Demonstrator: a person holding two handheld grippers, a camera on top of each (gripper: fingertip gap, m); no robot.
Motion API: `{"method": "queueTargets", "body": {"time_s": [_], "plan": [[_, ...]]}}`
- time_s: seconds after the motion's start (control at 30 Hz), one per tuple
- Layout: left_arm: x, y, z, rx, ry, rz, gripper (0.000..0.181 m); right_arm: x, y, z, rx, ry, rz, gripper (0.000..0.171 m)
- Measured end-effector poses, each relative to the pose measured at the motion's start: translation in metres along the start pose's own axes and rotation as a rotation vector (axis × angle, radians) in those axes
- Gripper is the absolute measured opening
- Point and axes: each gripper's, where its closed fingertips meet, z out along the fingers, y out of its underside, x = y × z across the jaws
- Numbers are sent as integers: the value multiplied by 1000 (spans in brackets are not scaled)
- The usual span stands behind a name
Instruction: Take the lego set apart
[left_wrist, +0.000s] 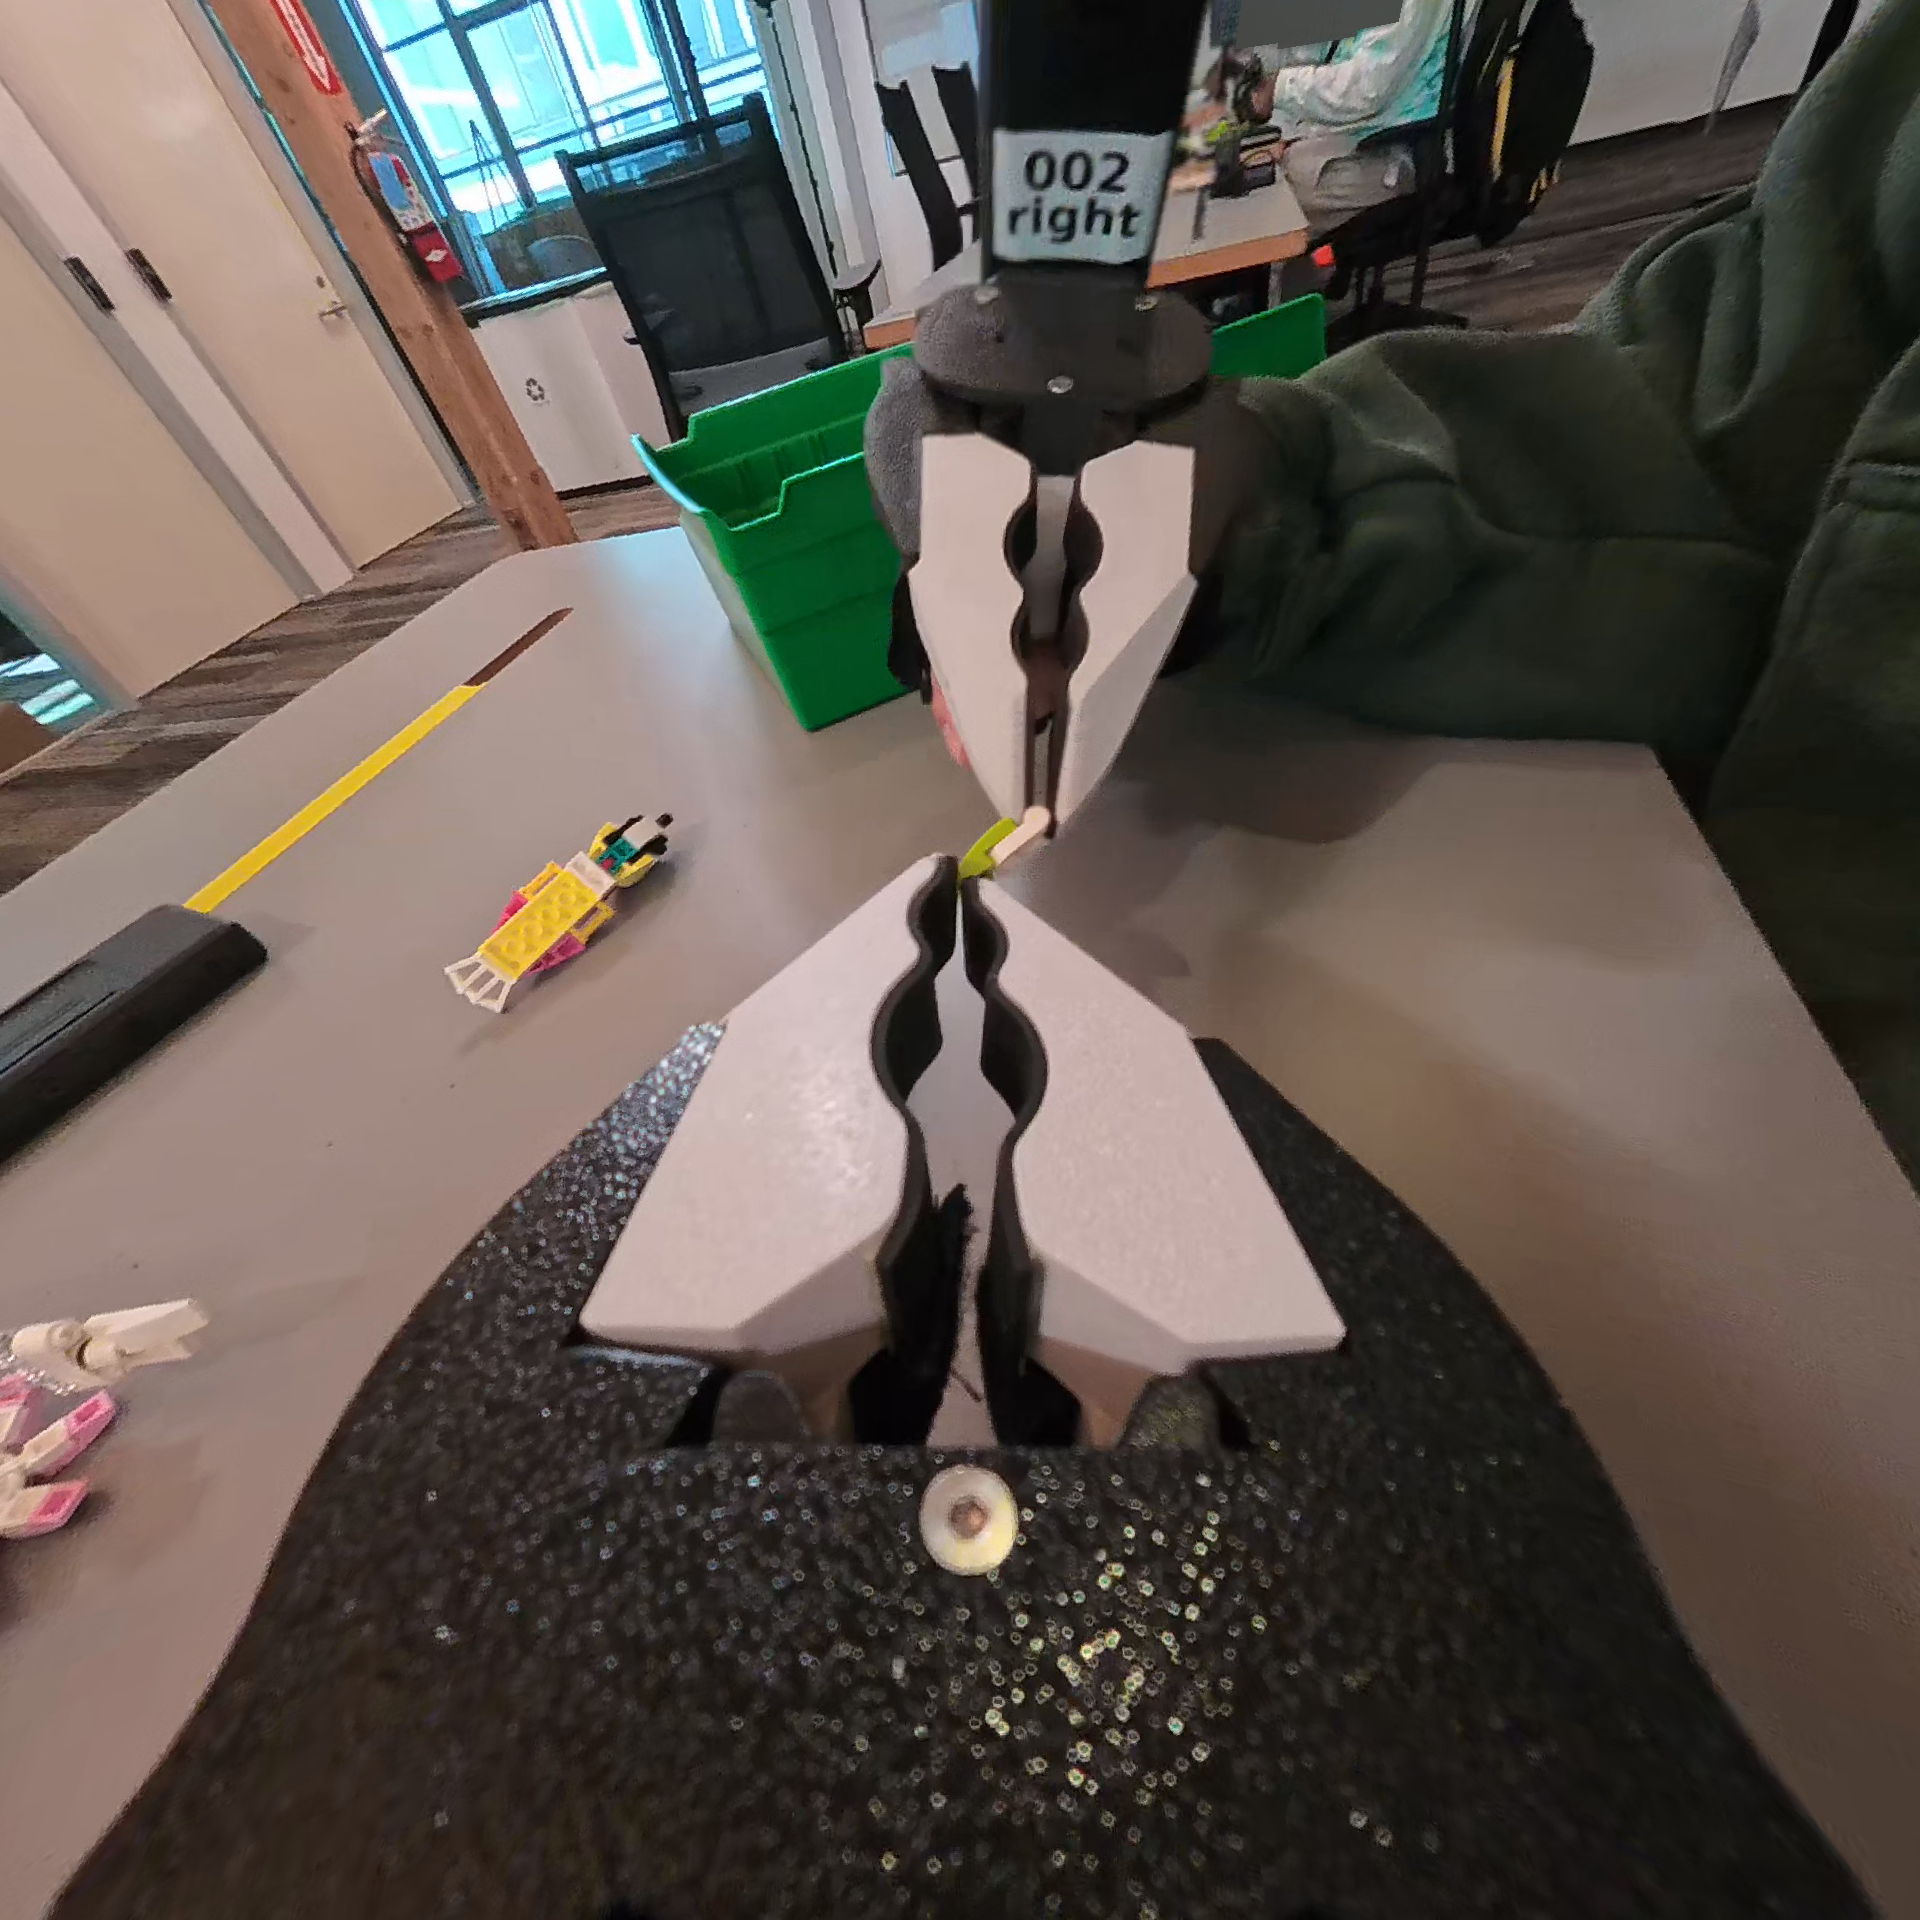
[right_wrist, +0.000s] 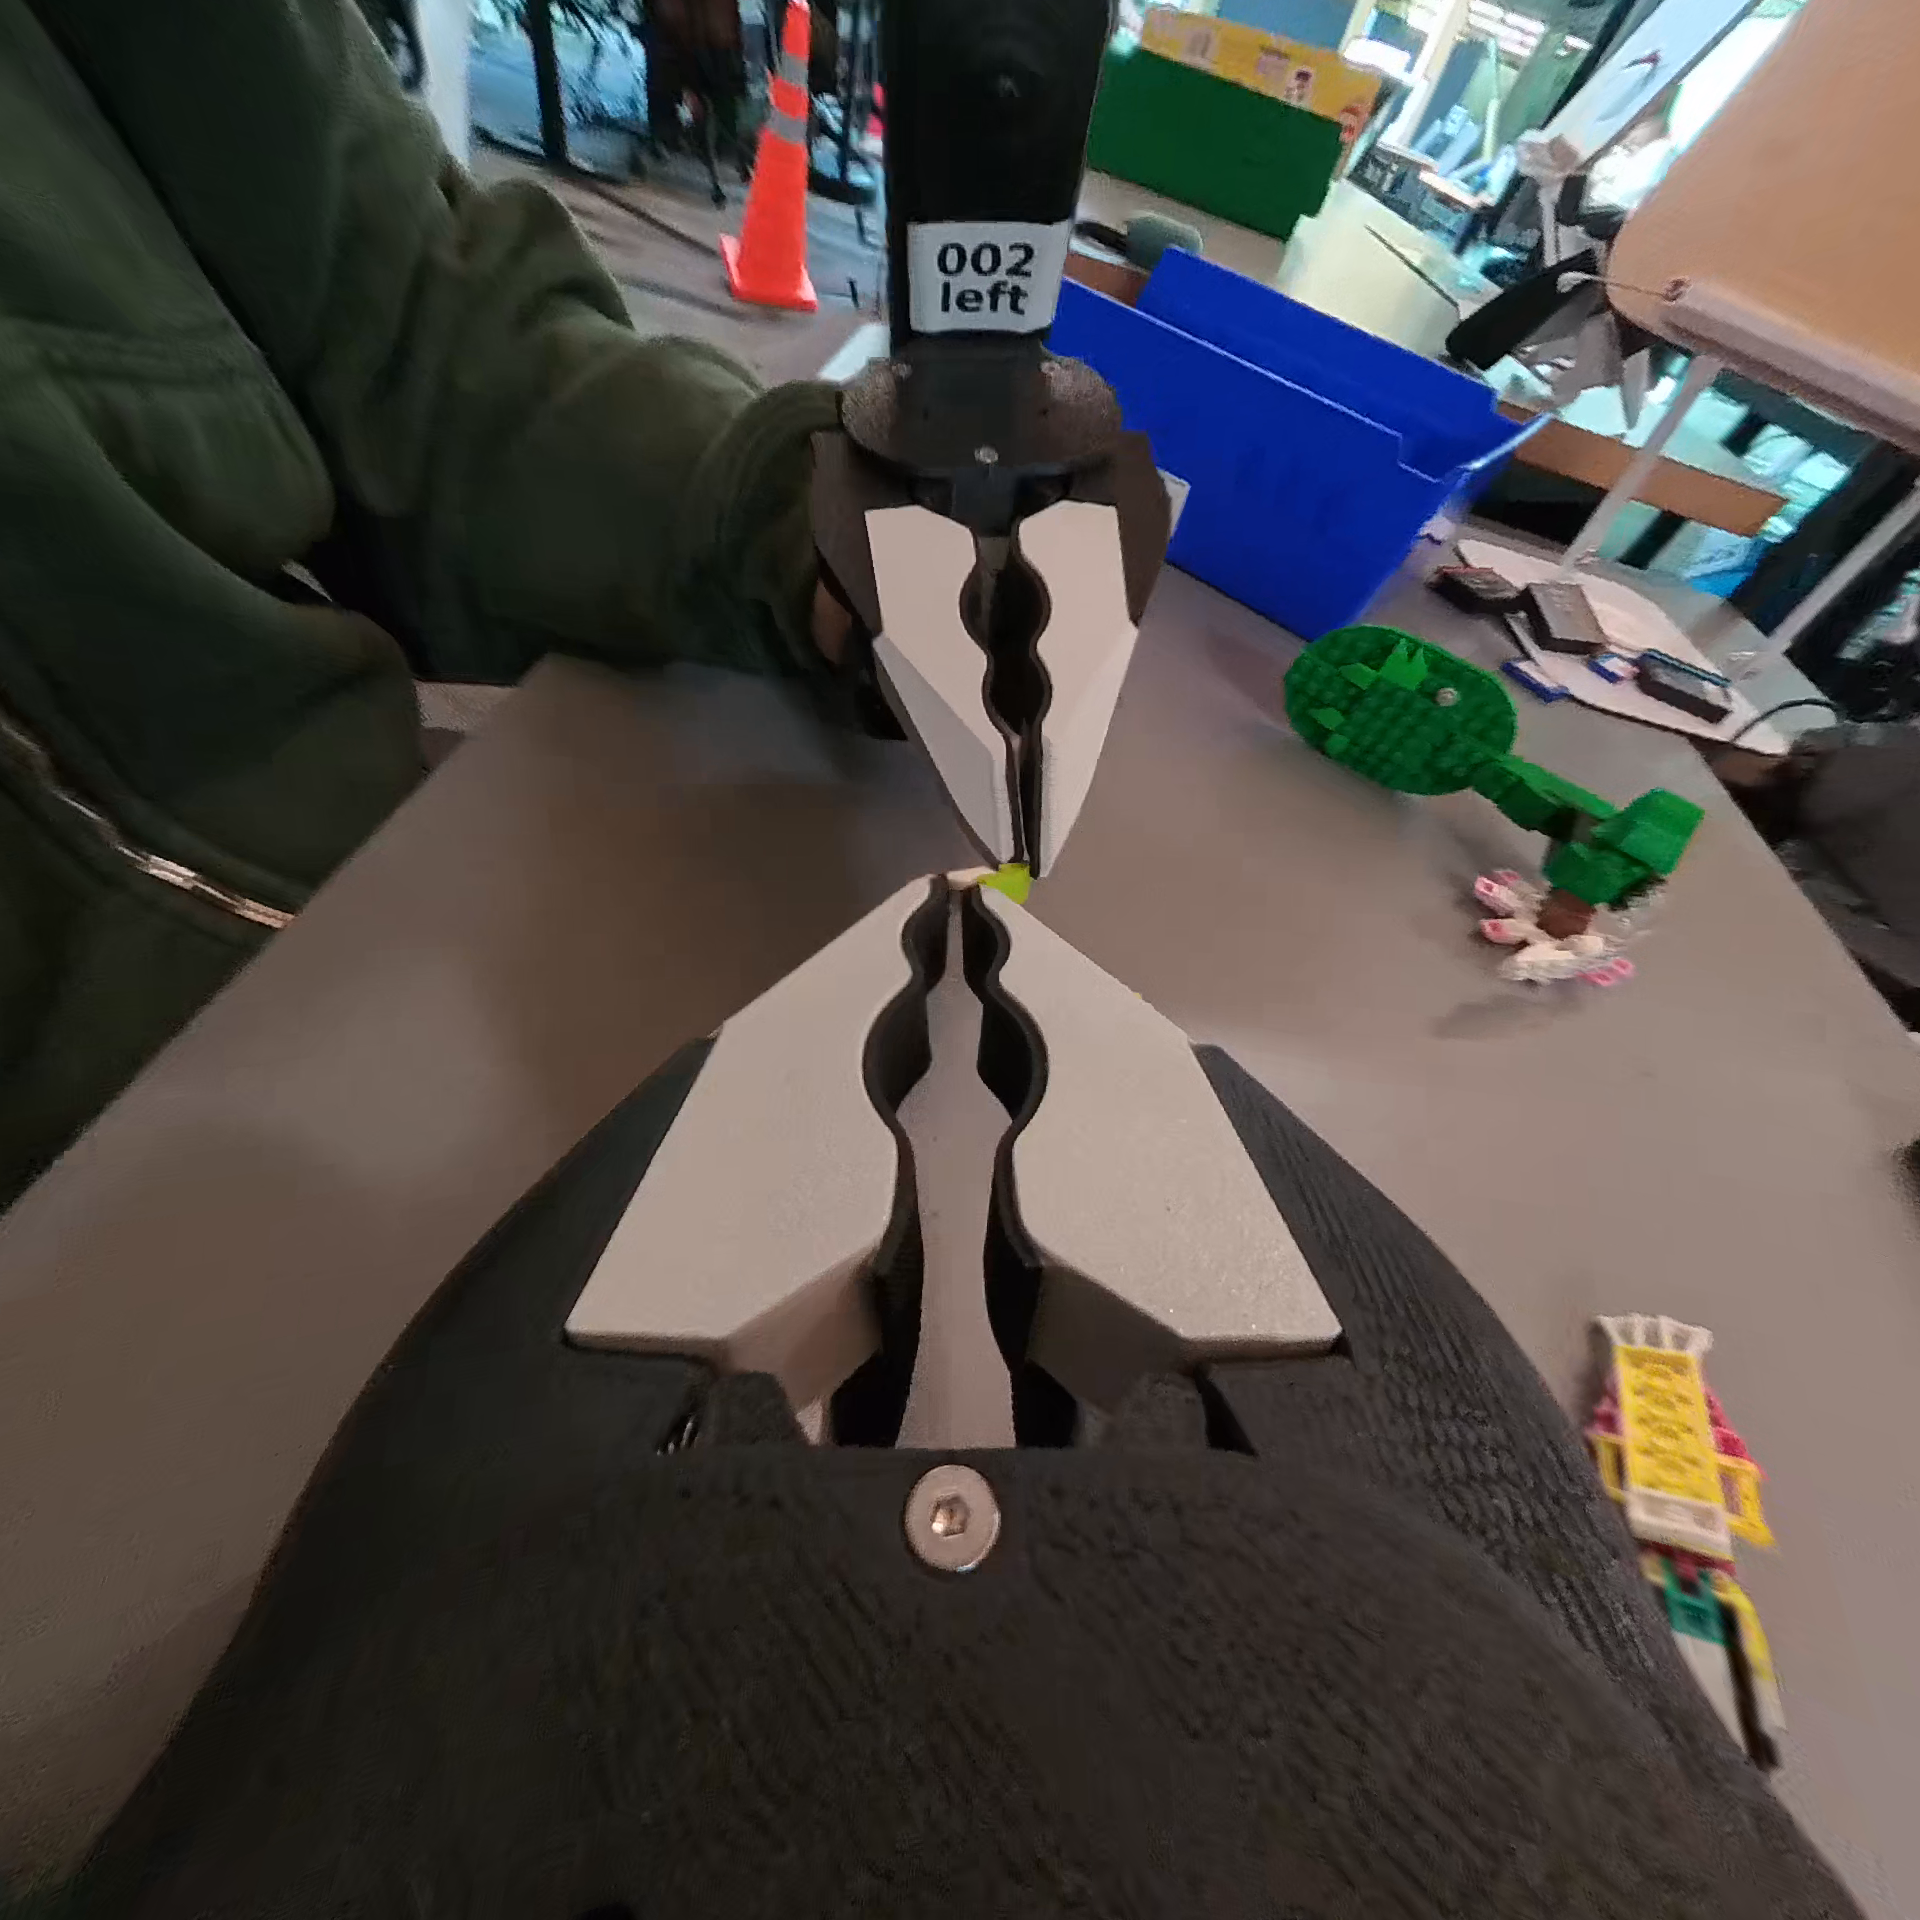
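Meeting tip to tip above the grey table (left_wrist: 1455, 1039), the two grippers share one tiny lego piece: the left gripper (left_wrist: 958, 871) is pinched closed on its lime-green part (left_wrist: 982, 847), and the right gripper (left_wrist: 1039, 821) is pinched closed on its white part (left_wrist: 1034, 823), the two parts touching each other. In the right wrist view the same piece shows as a lime-green speck (right_wrist: 1008, 881) just at the 12 o'clock tips of the right gripper (right_wrist: 958, 883), with the left gripper (right_wrist: 1023, 857) coming down onto it. Three other lego builds lie on the table. One is a yellow, pink and white build (left_wrist: 551, 920) at about 9 o'clock of the grippers in the left wrist view — flat on the table, well apart. One is a pink and white cluster (left_wrist: 73, 1403) near the 8 o'clock edge. One is a green baseplate with a green stem (right_wrist: 1455, 748) at about 2 o'clock in the right wrist view. Two bins stand on the table: one green (left_wrist: 790, 540), one blue (right_wrist: 1278, 478). A green sleeve (left_wrist: 1507, 540) — the person's — reaches in behind the right gripper.
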Motion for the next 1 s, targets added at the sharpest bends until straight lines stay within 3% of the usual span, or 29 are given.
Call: {"method": "queueTargets", "body": {"time_s": [0.1,0.23,0.4,0.57,0.67,0.87,1.0], "plan": [[2,-1,1,1,5,4,0,-3,-1,-2,23,-38,32,0],[17,-11,-4,94,139,-52,0,-12,-11,-6,111,-121,90,0],[28,-20,-8,168,248,-130,13,-16,-16,-6,147,-155,114,0],[29,-19,-6,165,282,-176,8,-21,-18,-7,159,-197,137,0],[29,-18,-6,161,296,-216,19,-22,-19,-8,169,-210,150,0],[36,-21,-7,169,343,-226,3,-24,-21,-9,183,-242,169,0],[38,-21,-6,151,344,-238,14,-28,-20,-8,177,-269,187,0]]}}
